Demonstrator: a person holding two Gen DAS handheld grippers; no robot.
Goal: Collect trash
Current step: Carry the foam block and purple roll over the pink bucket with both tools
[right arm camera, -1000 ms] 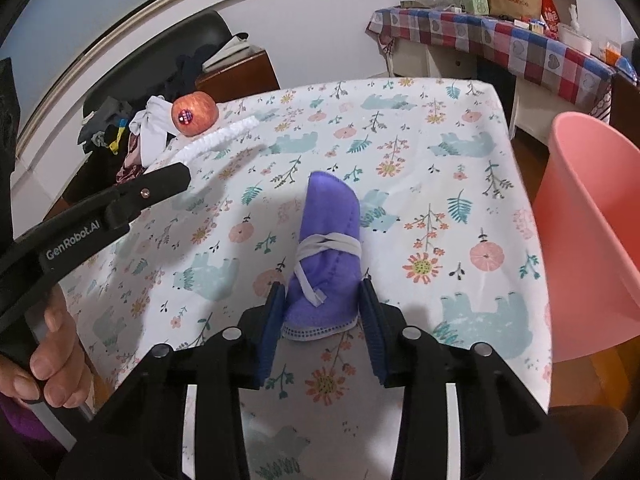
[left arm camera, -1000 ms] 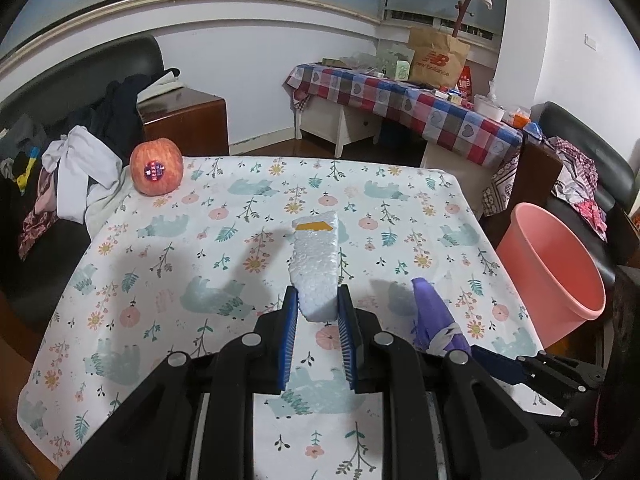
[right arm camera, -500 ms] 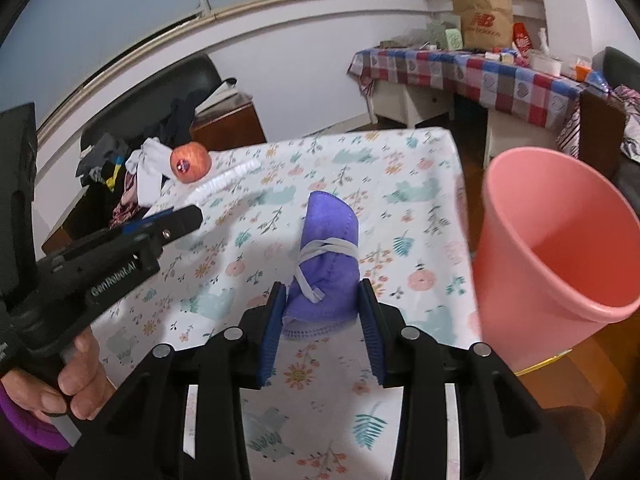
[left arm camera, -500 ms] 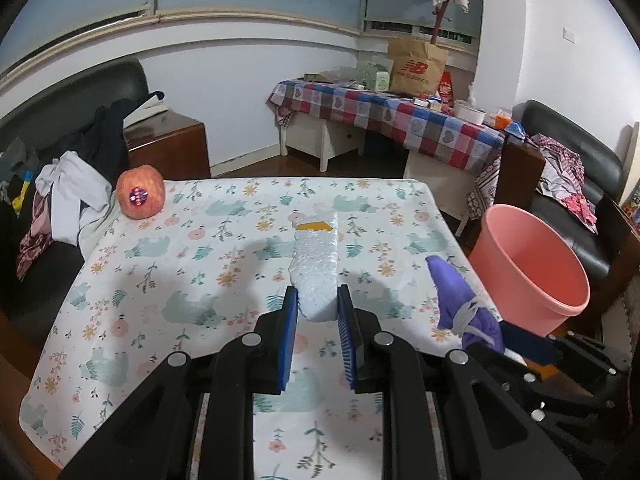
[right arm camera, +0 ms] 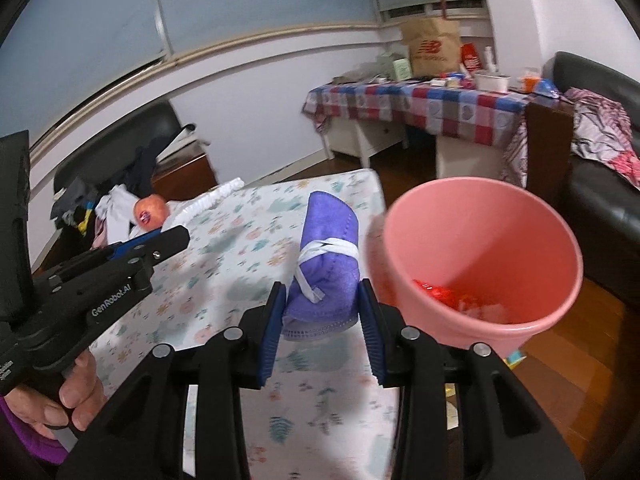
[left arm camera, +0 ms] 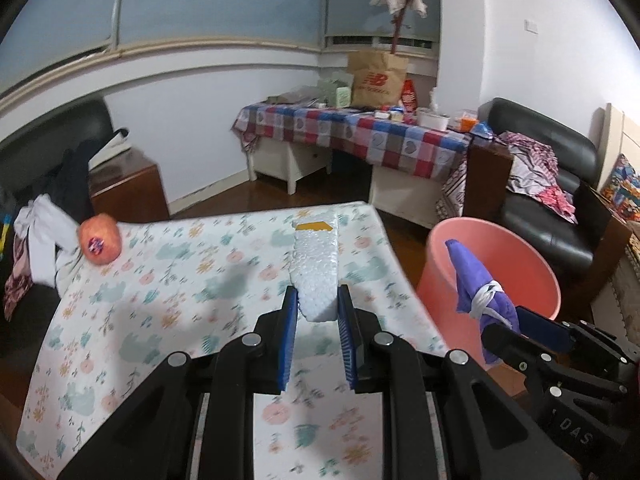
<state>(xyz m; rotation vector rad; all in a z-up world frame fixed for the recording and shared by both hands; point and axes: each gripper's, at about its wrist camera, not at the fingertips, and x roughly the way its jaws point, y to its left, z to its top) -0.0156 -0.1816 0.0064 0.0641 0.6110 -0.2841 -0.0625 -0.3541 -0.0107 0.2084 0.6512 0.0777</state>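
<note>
Both hands have lifted and swung right over the last second, carrying their loads off the surface (left arm camera: 168, 280) toward the pink bin (right arm camera: 480, 256). A second ago the bin was only a sliver at the right edge of the right wrist view — now its mouth fills the right half, with red wrappers visible at the bottom.

The right gripper (right arm camera: 322, 320) has its jaws partly closed, clamped on the near end of a rolled purple mask (right arm camera: 328, 256) tied with its white strap. The mask hangs just left of the bin's rim, not yet over the opening.

The left gripper (left arm camera: 318, 322) is likewise part-closed, pinching the near end of a white foam strip (left arm camera: 316, 268) that juts out over the far right of the surface. The bin (left arm camera: 496, 268) sits right of it, on the floor beside the surface.

Neither grip width has changed, so both pieces look securely held. The carry seems near its end; what is left is a little more travel right, then release over the bin — the mask likely first. An apple (left arm camera: 99, 240) sits at the far left corner, untouched.
</note>
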